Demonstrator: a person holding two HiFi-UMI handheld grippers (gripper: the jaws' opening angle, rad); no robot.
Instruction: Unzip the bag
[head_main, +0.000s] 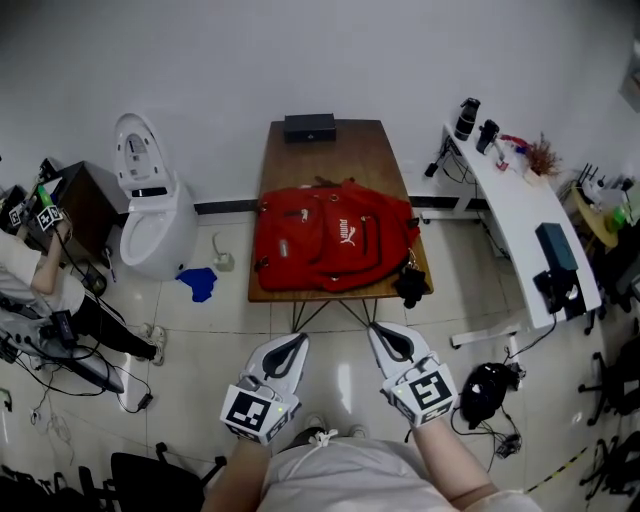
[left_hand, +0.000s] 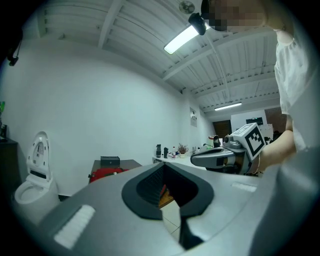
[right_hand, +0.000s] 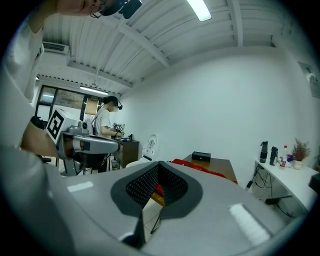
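A red backpack (head_main: 330, 240) lies flat on a brown wooden table (head_main: 330, 160), filling its near half. It also shows low and far off as the red backpack (left_hand: 105, 173) in the left gripper view and the red backpack (right_hand: 200, 167) in the right gripper view. My left gripper (head_main: 298, 340) and right gripper (head_main: 377, 330) hang side by side over the floor, short of the table's front edge and apart from the bag. Both are shut with nothing between the jaws, as the left gripper (left_hand: 163, 166) and right gripper (right_hand: 159, 164) show close up.
A black box (head_main: 309, 127) sits at the table's far end. A black object (head_main: 411, 285) hangs at its near right corner. A white toilet (head_main: 150, 210) and blue cloth (head_main: 200, 283) are to the left, a white desk (head_main: 520, 200) to the right, a black bag (head_main: 487, 390) on the floor.
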